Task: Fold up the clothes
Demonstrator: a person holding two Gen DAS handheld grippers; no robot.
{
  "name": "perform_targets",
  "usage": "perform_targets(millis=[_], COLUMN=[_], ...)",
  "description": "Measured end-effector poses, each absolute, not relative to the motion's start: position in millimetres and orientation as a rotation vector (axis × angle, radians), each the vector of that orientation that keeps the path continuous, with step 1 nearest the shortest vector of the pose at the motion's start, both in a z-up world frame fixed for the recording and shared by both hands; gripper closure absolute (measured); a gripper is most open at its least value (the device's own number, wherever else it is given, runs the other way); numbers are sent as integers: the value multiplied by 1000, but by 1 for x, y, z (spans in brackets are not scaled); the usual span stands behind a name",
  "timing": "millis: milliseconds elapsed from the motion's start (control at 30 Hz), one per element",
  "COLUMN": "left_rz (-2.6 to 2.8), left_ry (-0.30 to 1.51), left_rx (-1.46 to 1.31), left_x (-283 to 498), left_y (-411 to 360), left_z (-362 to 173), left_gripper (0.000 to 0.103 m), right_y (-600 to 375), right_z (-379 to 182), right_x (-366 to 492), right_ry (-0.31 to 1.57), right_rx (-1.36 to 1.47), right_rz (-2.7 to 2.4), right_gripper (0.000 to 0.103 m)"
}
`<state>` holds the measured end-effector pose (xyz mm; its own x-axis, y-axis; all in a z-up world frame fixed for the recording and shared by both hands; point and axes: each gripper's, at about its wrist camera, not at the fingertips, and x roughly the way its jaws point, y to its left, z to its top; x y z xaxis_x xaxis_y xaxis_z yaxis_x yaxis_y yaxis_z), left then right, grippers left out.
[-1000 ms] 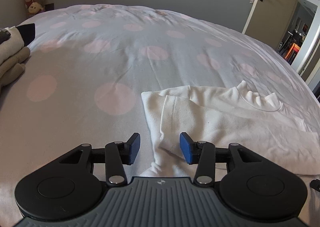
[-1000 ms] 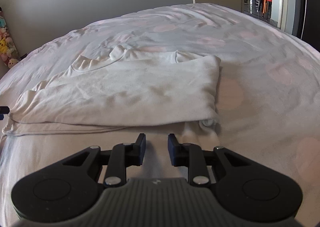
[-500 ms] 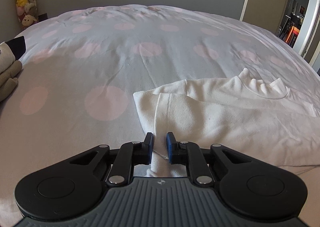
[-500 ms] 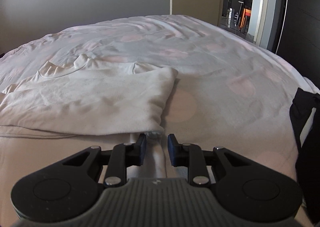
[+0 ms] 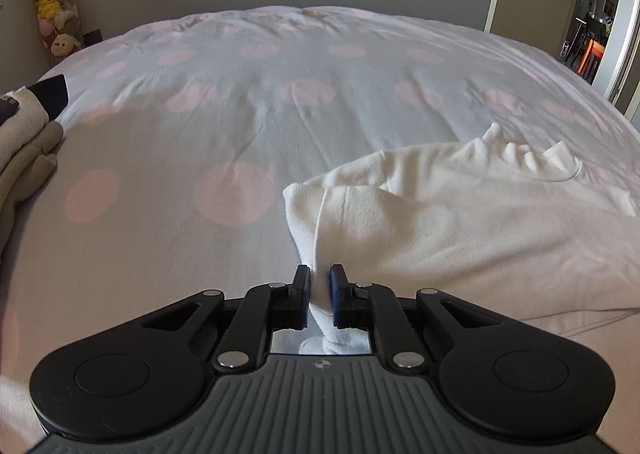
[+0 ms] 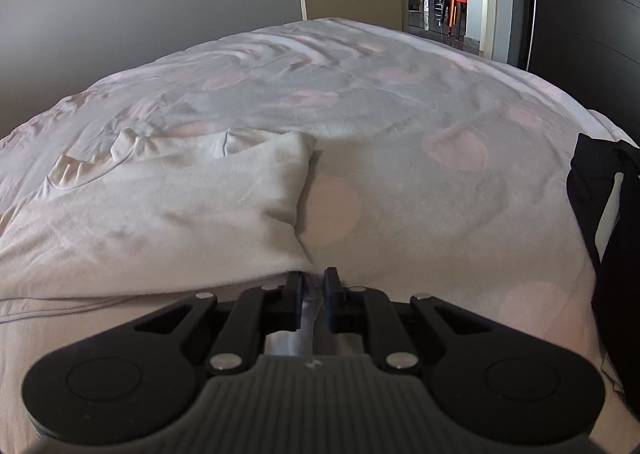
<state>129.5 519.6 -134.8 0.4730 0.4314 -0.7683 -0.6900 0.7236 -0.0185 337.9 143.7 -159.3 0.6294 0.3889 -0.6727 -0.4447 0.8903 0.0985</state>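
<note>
Left gripper (image 5: 319,296) pinched on a bunched corner of the white fleece top (image 5: 440,222), soft cloth drawn taut ahead and to the right toward a ribbed, crumpled collar. Right gripper (image 6: 312,297) clamped on pale cloth at the same garment's near edge, folded body spread ahead and leftward. Beneath both, a smooth bed cover (image 5: 240,126) with pink dots. Far right of right gripper, a black garment (image 6: 612,222); far left of left gripper, beige folded clothes (image 5: 24,150).

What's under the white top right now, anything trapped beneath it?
Around the white top only the polka-dot duvet shows, so it lies on that. Both tongs, left and right, pinch its near corners. Whatever lies beneath the folded fabric is covered.
</note>
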Motion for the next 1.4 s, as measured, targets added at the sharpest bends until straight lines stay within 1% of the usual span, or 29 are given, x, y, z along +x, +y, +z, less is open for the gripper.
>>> perform_targets(millis=[200, 267, 367, 400, 467, 500, 600, 667, 700, 900, 1000, 1067, 1133, 1233, 1267, 1333, 1400], left_rz=[669, 668, 683, 688, 687, 683, 692, 698, 701, 716, 736, 752, 743, 715, 707, 691, 679], left_ry=[814, 795, 787, 792, 802, 805, 811, 814, 816, 849, 854, 835, 823, 828, 832, 843, 859], left_rx=[-355, -376, -406, -420, -478, -508, -472, -448, -436, -372, -330, -302, -264, -193, -171, -130, -98], left_x=[132, 128, 128, 130, 135, 138, 150, 157, 161, 179, 174, 161, 143, 114, 104, 85, 67], left_y=[528, 535, 550, 557, 572, 578, 579, 580, 580, 580, 570, 558, 538, 498, 482, 451, 423], left_z=[-141, -134, -129, -129, -133, -136, -138, -140, -141, -147, -141, -131, -122, -112, -109, -106, -105], left_gripper=[91, 83, 66, 63, 63, 62, 63, 83, 100, 100, 94, 94, 92, 90, 90, 87, 84], right_y=[143, 144, 145, 146, 146, 147, 147, 148, 148, 150, 148, 146, 144, 141, 141, 139, 139], right_z=[-160, -160, -160, -161, -161, -161, -162, -163, -164, -167, -166, -165, -161, -155, -154, -152, -152], right_x=[339, 340, 341, 340, 339, 339, 339, 339, 339, 340, 339, 338, 335, 327, 324, 318, 310], right_ry=[758, 761, 763, 762, 761, 760, 764, 765, 765, 765, 761, 759, 754, 721, 715, 703, 687], right_rx=[-77, -77, -72, -76, -80, -81, -81, -88, -94, -114, -108, -100, -89, -88, -83, -73, -46], right_rz=[480, 479, 477, 476, 475, 474, 475, 474, 473, 471, 476, 483, 479, 478, 486, 503, 552], right_gripper=[90, 90, 90, 89, 89, 87, 85, 86, 87, 87, 86, 85, 80, 75, 71, 69, 60])
